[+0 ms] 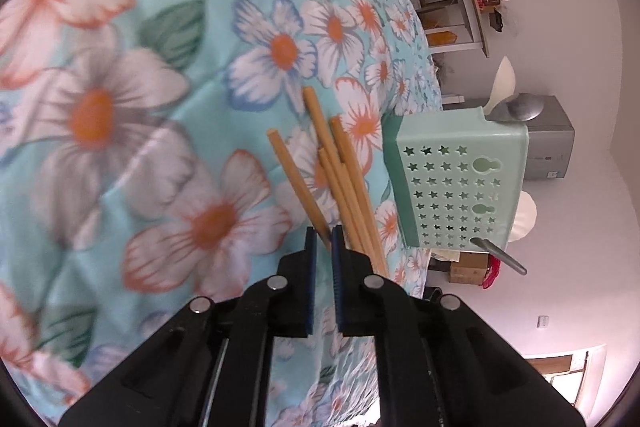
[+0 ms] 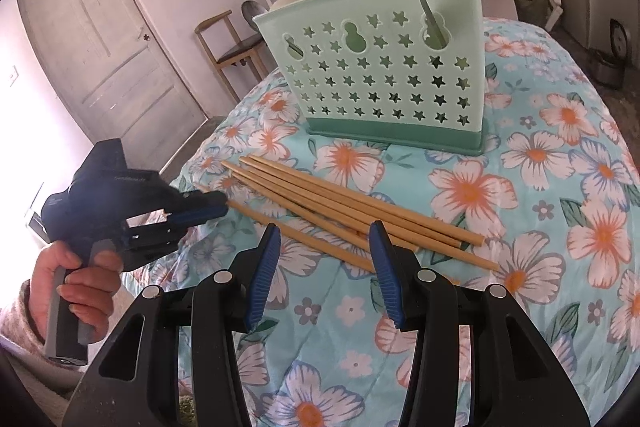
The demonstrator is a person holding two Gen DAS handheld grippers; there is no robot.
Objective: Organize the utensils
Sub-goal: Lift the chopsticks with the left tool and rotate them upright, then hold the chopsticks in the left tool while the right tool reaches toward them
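Left gripper (image 1: 323,239) is nearly shut, fingers pinched on the near end of one chopstick (image 1: 294,183), the leftmost one in its wrist view. That stick's long axis runs straight away from the fingers, so I've got it by the tip, not the middle.

Remaining chopsticks (image 2: 360,207) lie loosely bundled on the floral bed cover (image 2: 560,187), fanned slightly, just in front of the green utensil holder (image 2: 384,75). The holder stands upright and already has a few utensils in it.

Right gripper (image 2: 324,259) hovers about half open over the pile's middle, holding nothing, sticks lying crosswise to its fingers.

My read: the left is the working hand. Next move means lifting and tipping the stick upright to the holder's open top. An end grip may let it swing.
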